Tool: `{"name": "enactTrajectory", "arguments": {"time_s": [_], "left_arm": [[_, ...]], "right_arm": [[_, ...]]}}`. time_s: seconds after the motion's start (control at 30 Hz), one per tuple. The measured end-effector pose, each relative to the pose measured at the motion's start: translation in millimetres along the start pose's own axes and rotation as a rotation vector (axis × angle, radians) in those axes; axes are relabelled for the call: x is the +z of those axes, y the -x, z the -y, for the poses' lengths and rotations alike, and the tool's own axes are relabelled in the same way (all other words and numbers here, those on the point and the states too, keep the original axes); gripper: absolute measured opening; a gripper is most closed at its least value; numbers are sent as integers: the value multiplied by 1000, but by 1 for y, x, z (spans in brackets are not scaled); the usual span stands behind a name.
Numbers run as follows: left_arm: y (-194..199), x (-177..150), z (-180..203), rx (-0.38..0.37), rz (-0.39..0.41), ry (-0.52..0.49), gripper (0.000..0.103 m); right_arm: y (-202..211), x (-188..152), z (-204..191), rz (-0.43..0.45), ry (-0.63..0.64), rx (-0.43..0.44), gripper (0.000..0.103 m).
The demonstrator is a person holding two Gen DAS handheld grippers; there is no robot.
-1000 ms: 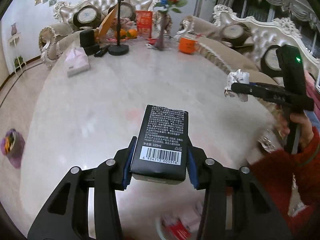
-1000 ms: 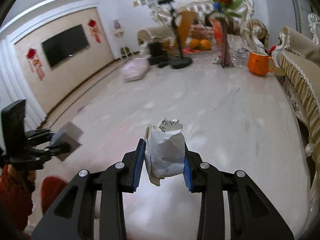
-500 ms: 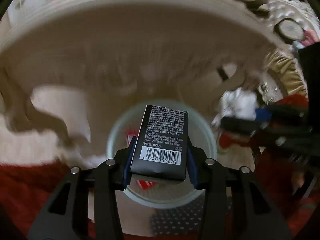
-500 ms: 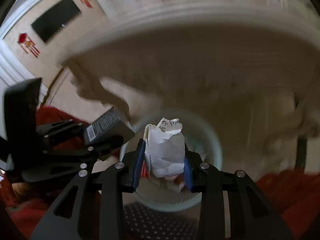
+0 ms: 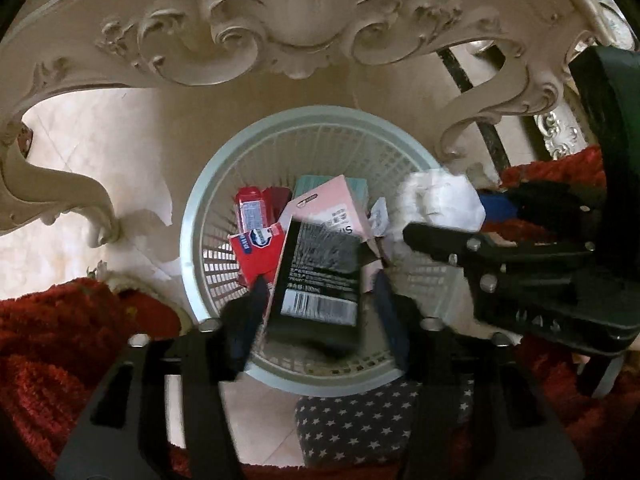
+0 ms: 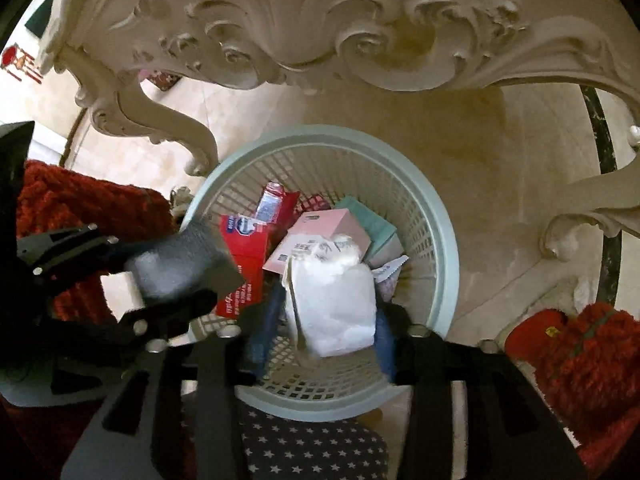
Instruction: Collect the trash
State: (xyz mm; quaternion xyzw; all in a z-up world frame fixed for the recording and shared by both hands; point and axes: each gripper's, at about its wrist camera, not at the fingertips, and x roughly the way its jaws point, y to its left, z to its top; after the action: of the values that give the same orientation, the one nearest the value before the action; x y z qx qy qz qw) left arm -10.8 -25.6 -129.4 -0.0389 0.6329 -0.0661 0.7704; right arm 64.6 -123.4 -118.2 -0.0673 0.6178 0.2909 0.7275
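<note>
Above the basket (image 5: 192, 216), both tools (image 5: 318, 300) (image 6: 330, 320) point down, jaws just spread, box (image 5: 316, 276) and paper wad (image 6: 332, 304) loose between.

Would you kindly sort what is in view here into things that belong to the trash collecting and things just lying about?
Job in hand:
- black box, between the left tool's just-opening jaws
- crumpled white paper, between the right tool's just-opening jaws
- basket, already holding cartons

Lying about:
- carved table frame
- red rug
- star-patterned slipper
</note>
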Motion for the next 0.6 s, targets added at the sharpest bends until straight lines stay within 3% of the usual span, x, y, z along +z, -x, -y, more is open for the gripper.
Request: {"name": "enactTrajectory", "arguments": {"time_s": [0.13, 0.27, 0.33, 0.5, 0.6], "left_arm": [[0, 1, -8, -4, -4, 36, 73], [2, 1, -12, 0, 1, 51, 73], [6, 1, -13, 5, 17, 56, 73], [36, 7, -14, 57, 112, 62, 73], [68, 17, -11, 99, 192, 64, 73]], "right_arm": [[-5, -18, 10, 1, -43, -29, 72], [1, -23, 19, 21, -80, -25, 73], [7, -23, 23, 34, -100, -28, 87], [35, -22, 29, 58, -198, 18, 95], [68, -19, 23, 124, -195, -40, 95]]}}
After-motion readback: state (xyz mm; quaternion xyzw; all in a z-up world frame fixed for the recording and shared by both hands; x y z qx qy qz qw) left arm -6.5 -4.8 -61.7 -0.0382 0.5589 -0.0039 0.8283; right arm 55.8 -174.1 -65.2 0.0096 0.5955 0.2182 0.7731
